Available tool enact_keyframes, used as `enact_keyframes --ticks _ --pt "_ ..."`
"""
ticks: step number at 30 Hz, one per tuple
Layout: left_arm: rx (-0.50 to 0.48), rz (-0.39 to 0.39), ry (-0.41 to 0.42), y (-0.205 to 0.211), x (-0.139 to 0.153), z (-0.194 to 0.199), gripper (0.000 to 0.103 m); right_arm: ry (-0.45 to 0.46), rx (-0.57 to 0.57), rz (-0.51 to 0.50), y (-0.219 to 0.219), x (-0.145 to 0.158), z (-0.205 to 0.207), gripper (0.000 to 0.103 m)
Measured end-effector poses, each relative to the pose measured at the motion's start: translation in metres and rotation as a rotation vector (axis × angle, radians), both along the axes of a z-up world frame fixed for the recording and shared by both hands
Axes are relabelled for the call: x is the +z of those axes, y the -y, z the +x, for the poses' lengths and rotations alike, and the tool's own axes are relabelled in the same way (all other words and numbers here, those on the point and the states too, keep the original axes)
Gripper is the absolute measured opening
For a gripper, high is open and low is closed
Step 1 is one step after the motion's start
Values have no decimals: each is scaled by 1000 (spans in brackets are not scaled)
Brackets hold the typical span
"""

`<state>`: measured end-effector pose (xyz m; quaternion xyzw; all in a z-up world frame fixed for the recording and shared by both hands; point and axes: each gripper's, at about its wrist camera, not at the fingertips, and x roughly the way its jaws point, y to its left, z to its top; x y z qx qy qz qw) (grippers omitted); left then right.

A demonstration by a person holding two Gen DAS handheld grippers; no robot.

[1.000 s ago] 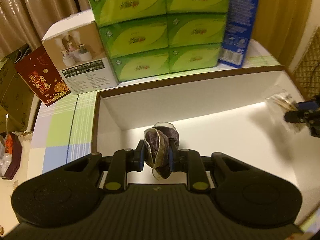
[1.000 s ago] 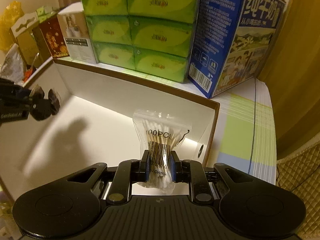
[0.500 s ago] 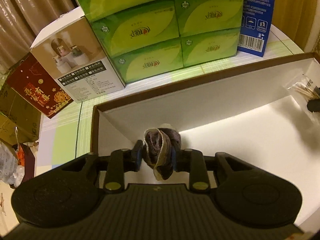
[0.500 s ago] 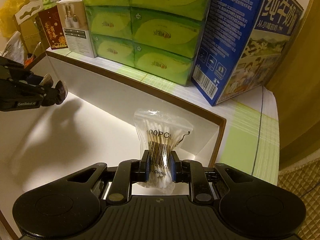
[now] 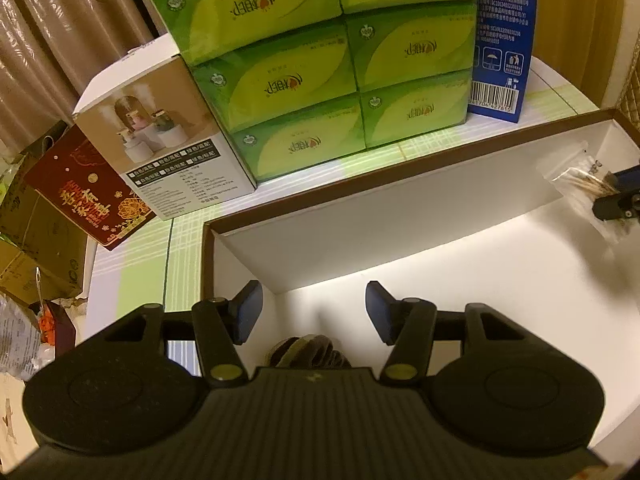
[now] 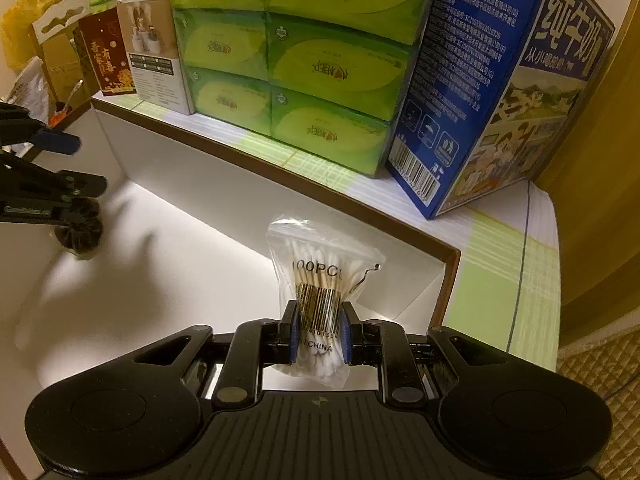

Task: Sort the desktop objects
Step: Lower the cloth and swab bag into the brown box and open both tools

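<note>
The dark scrunchie (image 5: pixel 306 350) is being released into the white box (image 5: pixel 400 216) as the left gripper (image 5: pixel 312 312) jaws open clear of it, while the bag of cotton swabs (image 6: pixel 320 296) (pinched tight in the right gripper (image 6: pixel 319 332), over the box's right end) is judged next for lowering and release.

Warm, dim yellow light fills the room. Pleated beige curtains (image 5: pixel 60 40) hang behind the counter (image 5: pixel 132 280) — its cloth checked in pale green, blue and white — and a quilted tan surface (image 6: pixel 600 392) lies beside it.
</note>
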<state>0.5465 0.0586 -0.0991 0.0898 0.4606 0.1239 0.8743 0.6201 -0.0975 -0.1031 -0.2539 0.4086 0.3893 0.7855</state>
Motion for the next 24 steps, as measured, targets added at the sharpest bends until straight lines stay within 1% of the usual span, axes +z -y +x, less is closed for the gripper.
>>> enact_keyframes --ticks 4,5,6,7,8,9,10,11,13,15,16,17,18,21,24 --pt "4 -1 12 0 9 -6 53 18 -2 11 -1 -1 0 19" --pt "5 -4 18 -1 12 -8 53 19 2 20 0 -1 0 25" --pt "6 -8 23 -1 14 -10 54 18 5 34 1 0 -1 33" --pt "8 -11 29 0 18 -13 55 21 2 44 2 1 -1 38" --pt "11 -12 33 0 20 -15 58 26 -2 56 4 2 -1 46" --pt "13 -12 36 1 23 -18 59 25 -3 72 6 4 -2 51" --pt "13 -13 39 2 25 -21 60 16 -3 85 8 6 -4 52" --pt "14 -11 43 3 28 -24 63 9 -5 101 10 8 -5 55" --pt "16 -10 54 5 33 -31 67 -6 -7 128 16 15 -10 62" --pt "20 -11 59 7 39 -39 71 -4 -9 150 22 21 -18 74" --pt "24 -8 58 7 42 -43 72 -3 -11 159 25 25 -23 77" --pt "24 -6 64 9 46 -48 73 -6 -14 171 28 28 -27 82" --pt "23 -7 70 10 49 -53 76 -12 -17 185 31 31 -31 86" --pt "29 -5 83 14 60 -69 80 -30 -33 219 42 40 -46 93" --pt "32 -6 93 20 69 -85 84 -42 -40 247 52 49 -62 96"
